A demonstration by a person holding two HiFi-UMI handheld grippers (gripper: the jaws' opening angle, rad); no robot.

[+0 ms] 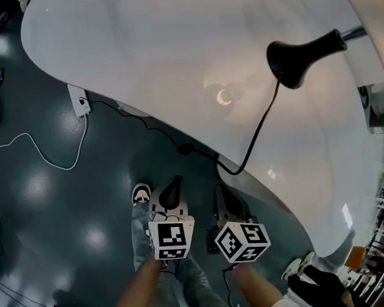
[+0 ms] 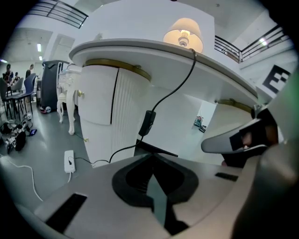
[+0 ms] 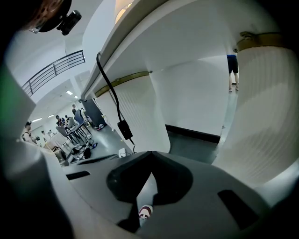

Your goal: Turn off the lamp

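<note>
Your left gripper [image 2: 152,158] and right gripper [image 3: 149,156] are both clenched, empty. The black inline switch [image 2: 147,122] on the cord of the lit cream-shaded lamp [image 2: 183,33] hangs upright, above and ahead of your left fingers, the nearer pair.

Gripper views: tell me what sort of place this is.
Probably a big open indoor hall, perhaps a showroom or workspace. It has a curved white table with a lit lamp, a glossy dark floor strewn with cables, and an upper-level railing.
</note>
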